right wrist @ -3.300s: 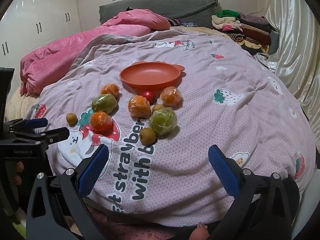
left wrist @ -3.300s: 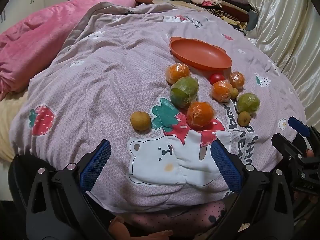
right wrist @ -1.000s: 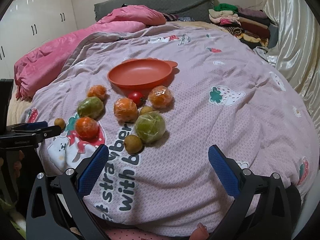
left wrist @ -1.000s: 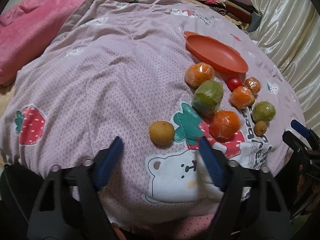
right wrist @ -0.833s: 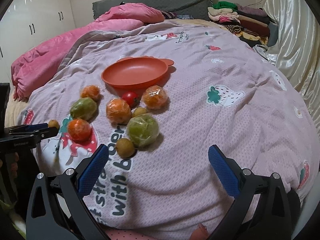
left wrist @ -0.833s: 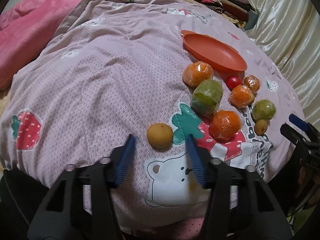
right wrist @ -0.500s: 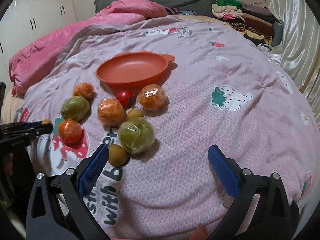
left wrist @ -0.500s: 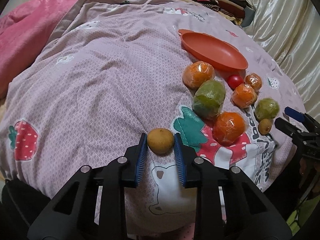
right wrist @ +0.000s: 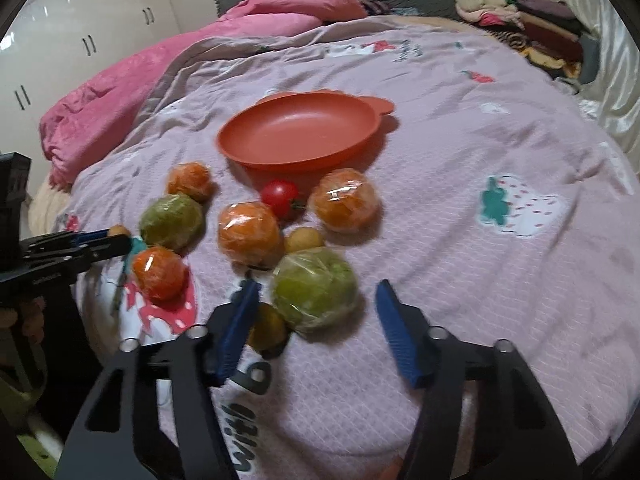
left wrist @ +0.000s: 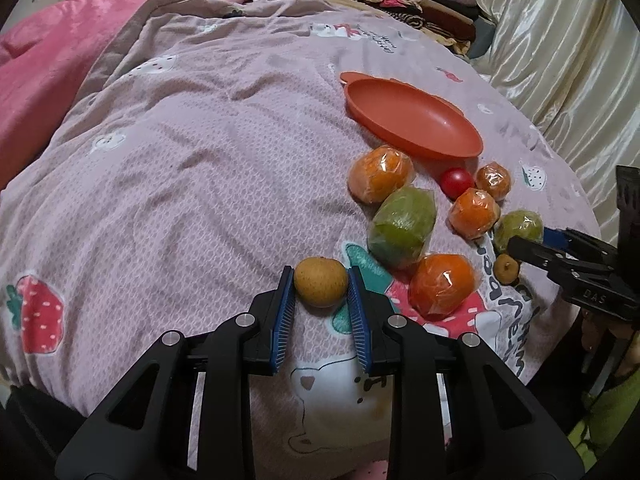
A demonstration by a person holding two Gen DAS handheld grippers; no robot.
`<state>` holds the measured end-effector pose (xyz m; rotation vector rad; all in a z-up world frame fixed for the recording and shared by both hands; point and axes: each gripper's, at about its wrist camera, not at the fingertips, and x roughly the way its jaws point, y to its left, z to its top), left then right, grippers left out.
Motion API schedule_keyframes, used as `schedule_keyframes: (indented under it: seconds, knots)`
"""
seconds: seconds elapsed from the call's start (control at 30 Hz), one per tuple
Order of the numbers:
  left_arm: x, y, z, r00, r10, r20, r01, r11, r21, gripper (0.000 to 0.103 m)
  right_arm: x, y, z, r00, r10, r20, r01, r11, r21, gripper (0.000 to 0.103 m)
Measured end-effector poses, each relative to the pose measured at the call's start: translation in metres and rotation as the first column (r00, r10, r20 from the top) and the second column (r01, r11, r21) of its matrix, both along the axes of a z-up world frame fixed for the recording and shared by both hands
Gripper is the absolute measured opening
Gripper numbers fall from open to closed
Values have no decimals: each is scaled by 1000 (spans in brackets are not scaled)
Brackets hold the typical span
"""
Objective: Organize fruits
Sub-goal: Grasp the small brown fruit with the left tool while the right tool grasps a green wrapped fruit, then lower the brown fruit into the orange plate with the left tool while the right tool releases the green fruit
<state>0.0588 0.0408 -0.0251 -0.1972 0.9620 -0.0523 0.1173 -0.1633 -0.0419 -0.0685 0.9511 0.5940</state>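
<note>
My left gripper (left wrist: 321, 286) is shut on a small yellow-brown fruit (left wrist: 320, 287) that rests on the pink quilt (left wrist: 200, 168). My right gripper (right wrist: 316, 304) is open, its blue pads on either side of a wrapped green fruit (right wrist: 314, 294), with a small brown fruit (right wrist: 267, 327) by its left pad. An empty orange plate (right wrist: 300, 134) lies behind the fruit cluster. Several wrapped oranges, one of them in the right wrist view (right wrist: 249, 233), a second green fruit (right wrist: 172, 222) and a red tomato (right wrist: 281, 197) lie between.
A pink blanket (right wrist: 168, 76) lies at the left. Folded clothes (right wrist: 516, 16) are stacked at the far right by a shiny curtain (left wrist: 568, 60). White wardrobe doors (right wrist: 80, 32) stand behind. The quilt drops off at the near edge.
My left gripper moved forward and closed on the small yellow-brown fruit. My right gripper moved forward and down to the green fruit and narrowed its opening.
</note>
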Motion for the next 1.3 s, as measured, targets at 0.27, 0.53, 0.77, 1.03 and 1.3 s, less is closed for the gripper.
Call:
schedule_keyframes:
  seconds: [0.27, 0.53, 0.77, 1.03, 1.3]
  knots:
    - [14, 0, 6, 1000, -7, 15, 7, 1000, -17, 19, 10, -5, -4, 998, 18, -53, -14, 997, 76, 41]
    - [38, 1, 24, 998, -24, 55, 25, 999, -32, 19, 12, -15, 13, 1000, 1, -11, 0, 996, 87, 41]
    - [67, 0, 36, 996, -45, 74, 49, 998, -49, 19, 27, -21, 32, 999, -18, 42, 14, 996, 88, 41]
    - [110, -8, 41, 991, -115, 61, 120, 989, -82, 19, 51, -10, 54, 995, -8, 103, -1, 996, 92, 41]
    - [141, -24, 47, 978, -193, 73, 199, 977, -81, 19, 75, 10, 64, 991, 19, 132, -28, 998, 63, 41]
